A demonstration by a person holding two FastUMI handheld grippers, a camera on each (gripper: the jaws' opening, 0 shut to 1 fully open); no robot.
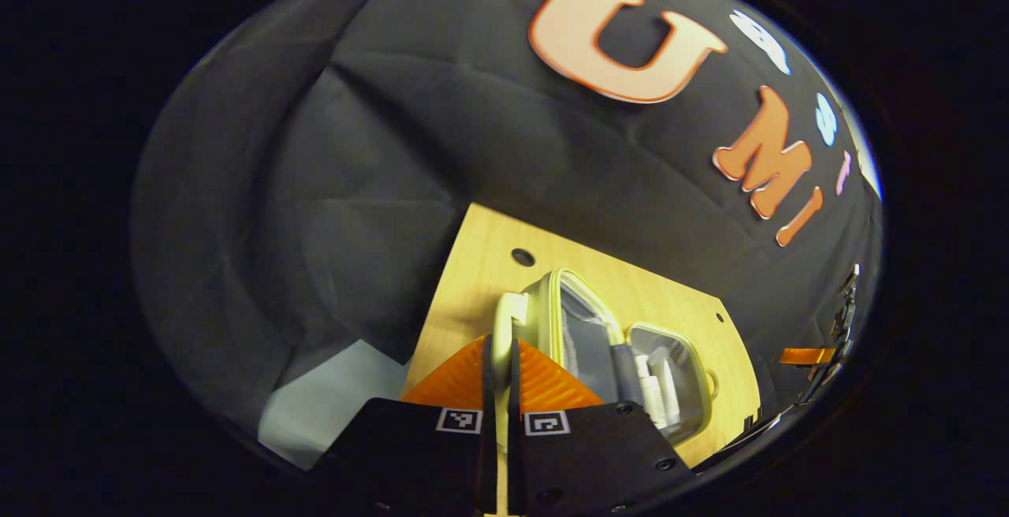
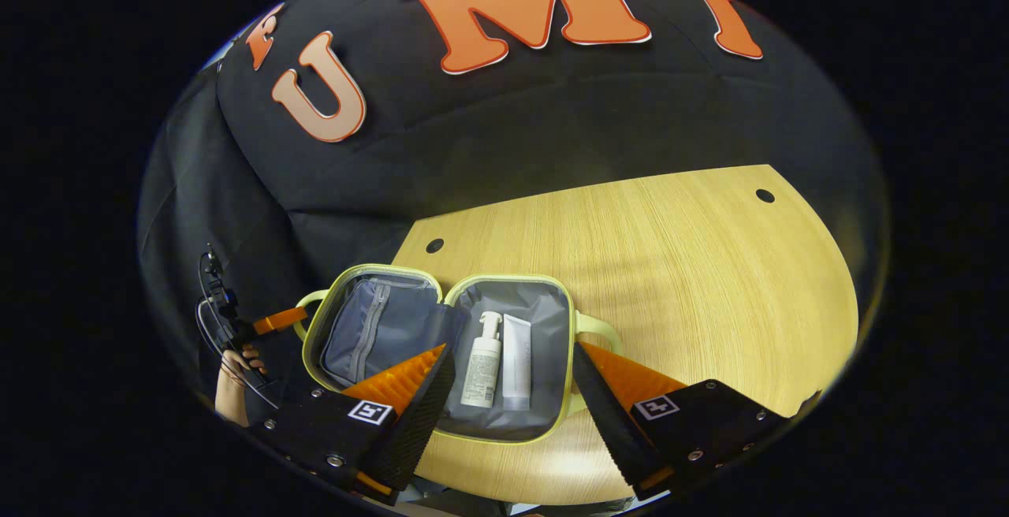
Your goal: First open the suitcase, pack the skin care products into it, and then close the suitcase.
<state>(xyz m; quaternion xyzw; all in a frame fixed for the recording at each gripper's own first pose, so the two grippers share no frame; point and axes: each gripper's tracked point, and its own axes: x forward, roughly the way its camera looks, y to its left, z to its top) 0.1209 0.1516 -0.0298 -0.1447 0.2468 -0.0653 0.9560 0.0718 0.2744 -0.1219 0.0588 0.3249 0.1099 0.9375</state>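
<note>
A pale green suitcase (image 2: 504, 279) with grey lining lies open flat on the wooden table (image 2: 670, 265). In its right half lie a white pump bottle (image 2: 482, 359) and a white tube (image 2: 516, 363), side by side. My right gripper (image 2: 512, 391) hovers open just above and in front of that half, with nothing between its fingers. In the left gripper view, my left gripper (image 1: 502, 351) is shut on the suitcase's end handle (image 1: 508, 316), beside the zip-pocket half (image 1: 583, 320). The right gripper view shows that left gripper (image 2: 276, 318) at the far left, held by a hand (image 2: 236, 363).
The table has small round holes (image 2: 434, 246) near its back corners and bare wood to the right of the suitcase. The black cloth wall stands close behind the table. A pale strip of floor (image 1: 331, 399) shows past the table's left edge.
</note>
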